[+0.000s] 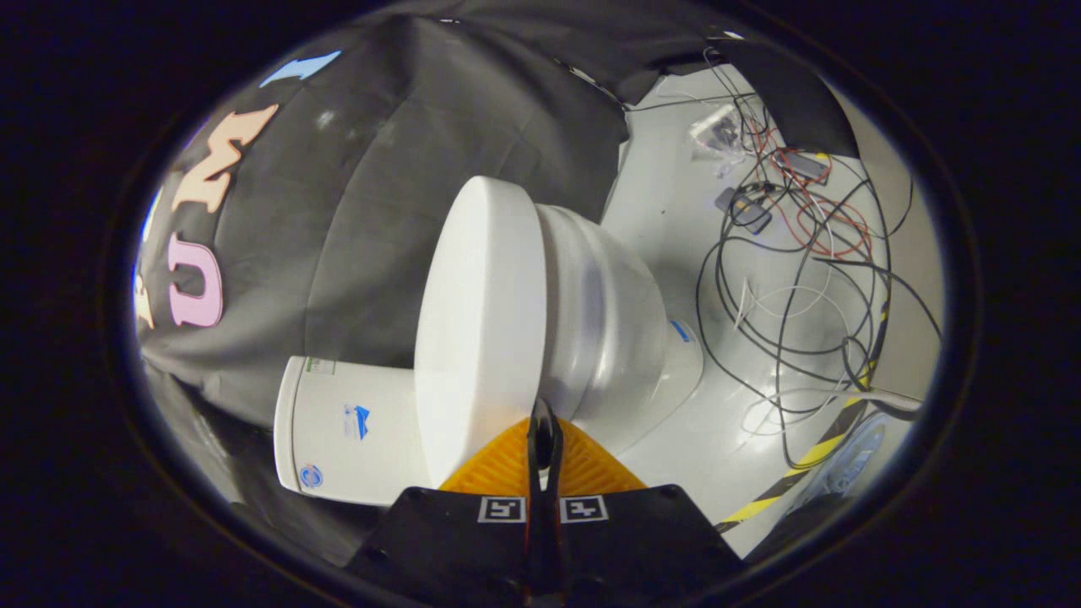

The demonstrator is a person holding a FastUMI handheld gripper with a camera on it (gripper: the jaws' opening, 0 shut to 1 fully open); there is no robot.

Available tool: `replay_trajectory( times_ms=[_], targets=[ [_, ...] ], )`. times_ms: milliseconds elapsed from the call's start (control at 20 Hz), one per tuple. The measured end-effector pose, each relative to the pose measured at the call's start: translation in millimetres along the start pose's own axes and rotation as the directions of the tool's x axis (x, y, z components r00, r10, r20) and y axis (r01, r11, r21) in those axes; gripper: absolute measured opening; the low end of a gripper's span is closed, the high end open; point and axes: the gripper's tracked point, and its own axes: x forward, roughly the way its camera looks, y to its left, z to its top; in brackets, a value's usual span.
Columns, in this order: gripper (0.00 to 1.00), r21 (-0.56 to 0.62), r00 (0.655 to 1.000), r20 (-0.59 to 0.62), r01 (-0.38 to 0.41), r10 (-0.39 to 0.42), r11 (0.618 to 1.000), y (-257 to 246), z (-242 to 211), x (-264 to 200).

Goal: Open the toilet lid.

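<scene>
Ahead of clenched gripper (pixel 543 422): one toilet (pixel 591 312), one lid (pixel 481 321) raised beside fingertips; many cables (pixel 794 279) on floor (pixel 676 219).

toilet lid (pixel 481 329) hiding the tank (pixel 342 431) top, gripper (pixel 543 426) grip unclear

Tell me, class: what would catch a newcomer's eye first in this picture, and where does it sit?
The white toilet dominates the scene, its closed lid just ahead of the tool, whose fingers are pressed together near the lid's rim. The cistern lies beside the lid, against the black cloth wall. Beyond the bowl, a tangle of cables sprawls over the pale floor.
</scene>
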Motion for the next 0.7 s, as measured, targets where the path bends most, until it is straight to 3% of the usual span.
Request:
replay_trajectory(
  times_ms=[400, 700],
  targets=[
    [0.01, -0.151, 0.990, 0.110, 0.105, -0.089, 0.983, 48, 13, -32],
    [0.00, -0.229, 0.980, 0.180, 0.129, -0.088, 0.965, 85, 16, -49]
  ],
)
